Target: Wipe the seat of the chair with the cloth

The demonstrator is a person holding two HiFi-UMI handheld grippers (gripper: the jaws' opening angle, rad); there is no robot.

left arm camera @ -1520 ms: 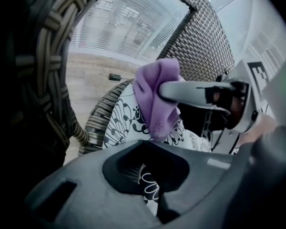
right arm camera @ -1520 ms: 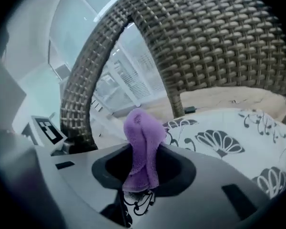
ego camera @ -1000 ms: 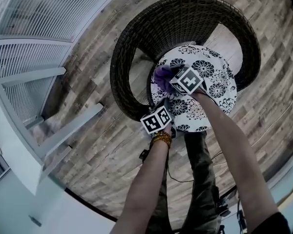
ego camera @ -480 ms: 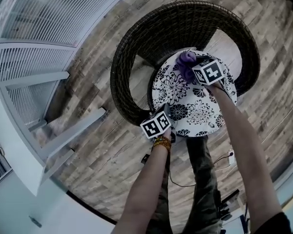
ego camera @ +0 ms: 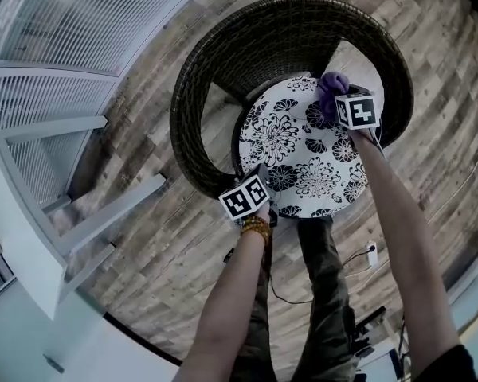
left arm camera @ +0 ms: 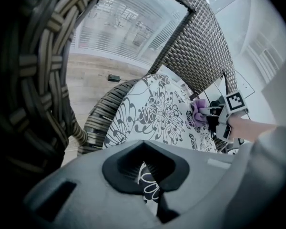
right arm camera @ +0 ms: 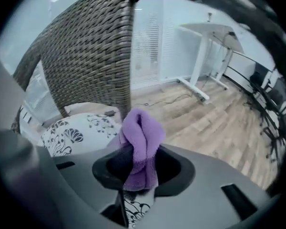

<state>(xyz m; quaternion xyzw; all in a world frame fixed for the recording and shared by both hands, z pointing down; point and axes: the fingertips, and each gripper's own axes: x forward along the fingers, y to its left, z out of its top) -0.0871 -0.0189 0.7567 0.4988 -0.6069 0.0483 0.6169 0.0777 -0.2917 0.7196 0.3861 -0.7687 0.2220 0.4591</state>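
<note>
Wiping looks to be under way; the right gripper (ego camera: 340, 99) has its jaws pressed together on the cloth (ego camera: 330, 84), a purple wad bulging past the tips, down at the far right edge of the seat (ego camera: 291, 146), just beside the wicker back of the chair (ego camera: 215, 46); the left gripper (ego camera: 260, 180) sits at the near left rim, jaws drawn close with floral fabric between them, pinching the seat's edge, I'd say, to steady it; that cloth is soft, light and floppy; gripped round its bunched middle it gives a fat pad to rub with; the seat looks padded, likely to give and shift under pressure.
</note>
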